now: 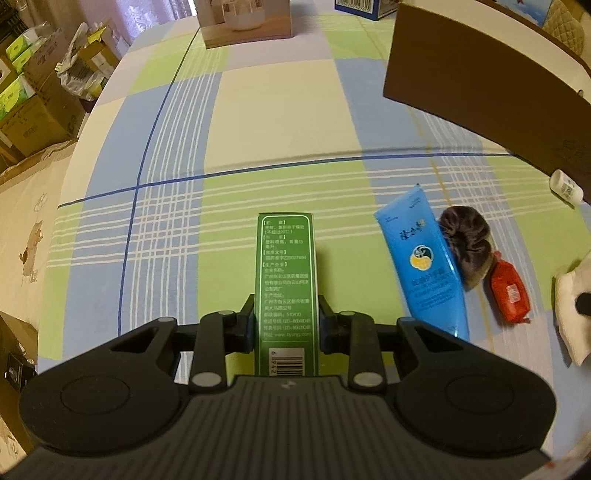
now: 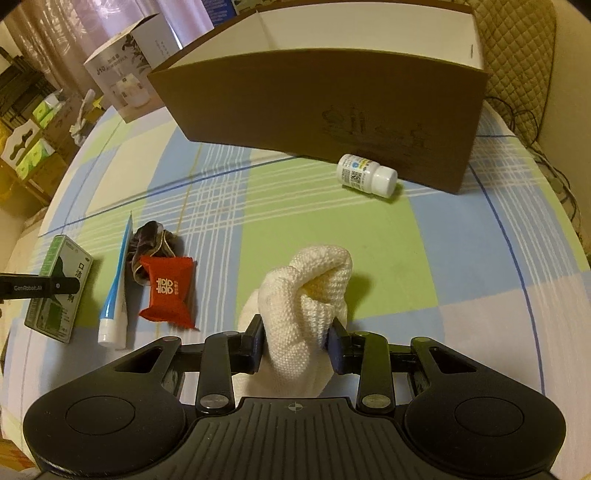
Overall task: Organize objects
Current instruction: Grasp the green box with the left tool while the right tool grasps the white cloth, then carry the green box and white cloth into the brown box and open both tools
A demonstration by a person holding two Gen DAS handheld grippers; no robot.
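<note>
Jaws of left gripper [image 1: 286, 317] clamp green carton [image 1: 285, 284], right gripper [image 2: 297, 341] pinches white knit cloth [image 2: 303, 306]; lift both clear, then carry to brown box [image 2: 332, 110] at upper frame.

two low wrist views, close over the checked tablecloth [image 1: 280, 122], both toward the brown box [image 2: 325, 107]

Plaid tablecloth [image 1: 280, 122], curtains [image 2: 44, 33], warm rm light.

The table [image 1: 288, 122] wears a plaid cloth of pale green, blue and cream with white stripes. Green carton [image 1: 286, 280] with white print; blue tube [image 1: 424, 266]; a dark, perhaps brownish scrunchie [image 1: 467, 242]; red packet [image 2: 168, 291]; cream knit cloth [image 2: 306, 314]; white bottle [image 2: 365, 175]; brown box [image 2: 332, 114], white inside.
</note>
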